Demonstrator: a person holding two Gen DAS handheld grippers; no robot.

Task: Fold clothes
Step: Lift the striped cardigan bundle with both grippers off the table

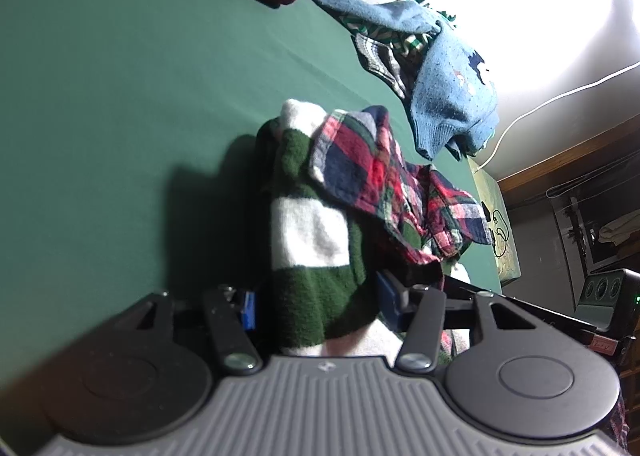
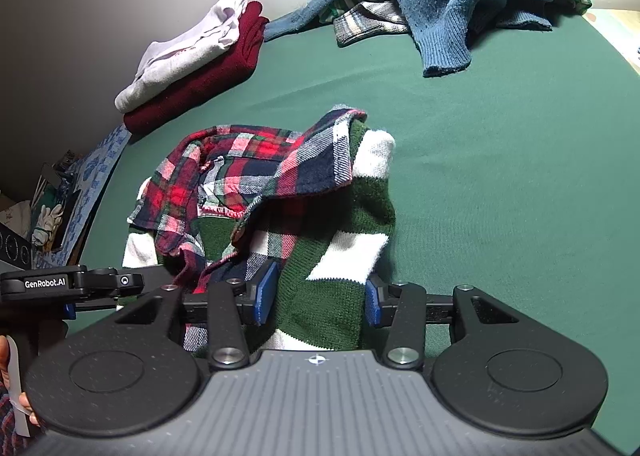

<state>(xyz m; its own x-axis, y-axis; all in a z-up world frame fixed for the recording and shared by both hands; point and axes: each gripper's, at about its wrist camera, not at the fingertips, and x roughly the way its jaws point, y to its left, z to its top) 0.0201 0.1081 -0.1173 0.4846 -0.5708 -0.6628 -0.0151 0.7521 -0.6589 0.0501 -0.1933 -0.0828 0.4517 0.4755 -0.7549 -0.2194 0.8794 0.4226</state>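
Right wrist view: right hand-held gripper point(image 2: 320, 296) clamped on green-and-white striped sweater point(image 2: 340, 224); left hand-held gripper point(image 1: 316, 304) clamped on its near edge too. Plaid shirt point(image 2: 248, 164) lies tangled on top, mid green surface point(image 2: 500, 176). Step: lifting sweater; next, probably shake shirt off, spread flat.

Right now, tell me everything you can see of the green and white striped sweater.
The green and white striped sweater is a chunky knit with wide dark green and white bands. It lies bunched on the green table cover, with the plaid flannel shirt draped over its far part. Both the left gripper and right gripper have their blue pads around its near folds.
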